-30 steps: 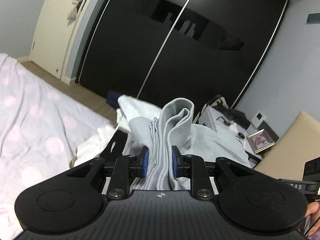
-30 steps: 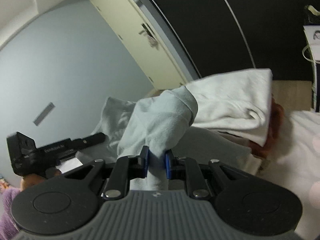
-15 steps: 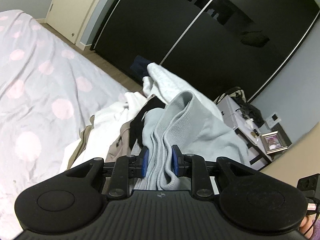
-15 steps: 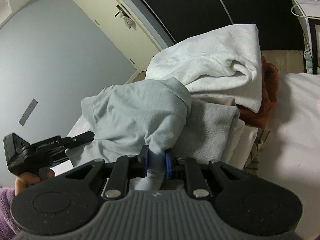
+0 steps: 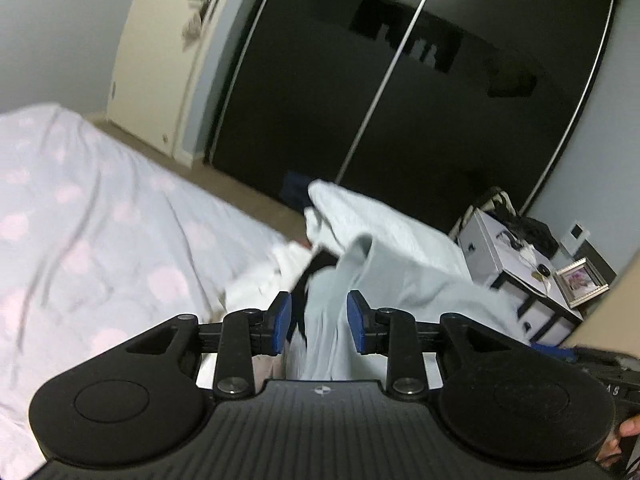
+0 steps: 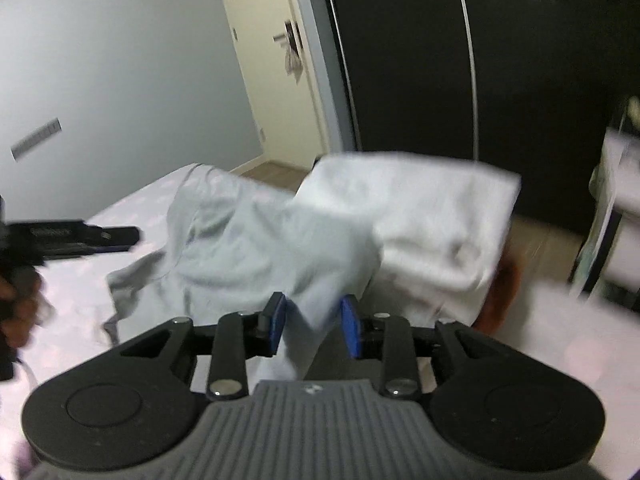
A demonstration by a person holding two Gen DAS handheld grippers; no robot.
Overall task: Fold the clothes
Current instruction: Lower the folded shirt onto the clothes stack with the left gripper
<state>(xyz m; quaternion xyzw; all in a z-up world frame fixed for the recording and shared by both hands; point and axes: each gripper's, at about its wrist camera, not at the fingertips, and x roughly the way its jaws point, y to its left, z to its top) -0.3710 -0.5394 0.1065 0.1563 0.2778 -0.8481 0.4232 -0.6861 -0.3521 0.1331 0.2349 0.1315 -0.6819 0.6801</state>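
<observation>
Your left gripper (image 5: 319,322) stood with its blue pads (image 5: 280,322) spread apart, the pale grey garment (image 5: 332,332) running loosely up between them rather than pinched. Your right gripper (image 6: 311,327) was likewise parted, a fold of the same grey garment (image 6: 248,248) lying in the gap between its pads; motion blur made it hard to say whether the cloth touched either one. In the right wrist view, your left hand (image 6: 18,304) gripped the handle of the other tool at the left edge of the frame.

The garment draped over a heap of laundry on the bed (image 5: 80,240), whose pale cover carried pink spots. Just beyond it lay a white folded cloth (image 6: 432,220), with a rust-coloured item (image 6: 500,296) showing under its right edge. A dark piece of clothing (image 5: 316,268) sat in the pile just past the left gripper's pads.

Farther off, a small bedside table (image 5: 516,276) to the right held a framed photo (image 5: 582,283). Behind everything rose a black sliding wardrobe (image 5: 400,100), and to its left a cream door (image 5: 172,60).
</observation>
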